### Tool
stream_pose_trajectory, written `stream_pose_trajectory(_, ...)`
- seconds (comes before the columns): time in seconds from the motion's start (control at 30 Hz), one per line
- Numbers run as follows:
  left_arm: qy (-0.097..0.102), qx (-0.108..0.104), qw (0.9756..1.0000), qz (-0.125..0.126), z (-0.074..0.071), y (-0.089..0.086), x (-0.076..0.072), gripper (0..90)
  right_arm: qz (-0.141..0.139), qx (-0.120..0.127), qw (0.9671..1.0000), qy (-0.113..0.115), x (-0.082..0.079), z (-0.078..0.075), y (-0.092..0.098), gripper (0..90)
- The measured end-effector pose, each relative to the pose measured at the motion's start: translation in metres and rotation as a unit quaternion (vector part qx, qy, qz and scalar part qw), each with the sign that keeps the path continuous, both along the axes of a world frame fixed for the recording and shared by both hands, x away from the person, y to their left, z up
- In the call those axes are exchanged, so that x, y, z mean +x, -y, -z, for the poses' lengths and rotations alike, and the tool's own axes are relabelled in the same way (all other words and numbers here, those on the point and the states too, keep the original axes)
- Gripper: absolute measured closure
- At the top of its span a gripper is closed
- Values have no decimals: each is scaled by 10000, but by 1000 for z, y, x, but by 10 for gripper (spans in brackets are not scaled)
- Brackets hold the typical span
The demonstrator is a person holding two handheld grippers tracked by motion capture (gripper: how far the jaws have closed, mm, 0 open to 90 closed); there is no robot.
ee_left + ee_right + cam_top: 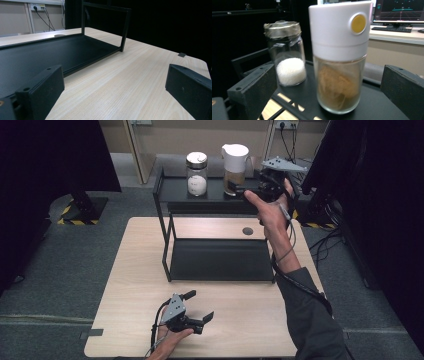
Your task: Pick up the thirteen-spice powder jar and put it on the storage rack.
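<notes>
Left gripper rests wide open on pale woodgrain table; right gripper, jaws wide, unclamped, flanks the white-capped glass dispenser on the black metal shelf.

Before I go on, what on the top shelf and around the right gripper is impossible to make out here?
- High view: the right gripper's jaws, hidden by the hand and the gripper body.
- High view: the dispenser's base, cut by the shelf rim.
- Right gripper view: the brown filling in the dispenser, blurred; powder or lumps, unclear.
- Right gripper view: the jar's lid, blurred.
</notes>
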State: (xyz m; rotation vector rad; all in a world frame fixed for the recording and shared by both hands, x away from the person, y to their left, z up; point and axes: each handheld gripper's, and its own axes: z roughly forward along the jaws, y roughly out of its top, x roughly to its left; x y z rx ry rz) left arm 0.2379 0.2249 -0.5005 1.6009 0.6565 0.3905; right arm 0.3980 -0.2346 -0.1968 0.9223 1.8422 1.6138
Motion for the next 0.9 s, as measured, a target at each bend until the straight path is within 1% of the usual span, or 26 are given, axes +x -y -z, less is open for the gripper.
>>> stream_pose_trajectory(0.13, 3, -3, 10000, -7, 0, 0, 0, 15, -78, -9, 9999, 94, -8, 8, 2, 10)
stream_pose_trajectory(0.37, 4, 2, 10000, -16, 0, 0, 0, 16, -268, 73, 9995, 135, -19, 19, 9, 9)
stream_pose_trajectory(0.5, 1, -17, 10000, -35, 0, 0, 0, 15, -378, 54, 9991, 200, -28, 26, 13, 9)
stream_pose_trajectory(0.73, 7, -19, 10000, -52, 0, 0, -1, 16, -552, 65, 9981, 257, -41, 45, 19, 9)
stream_pose_trajectory(0.9, 6, -21, 10000, -59, 0, 0, -1, 15, -594, -35, 9976, 340, -49, 53, 19, 9)
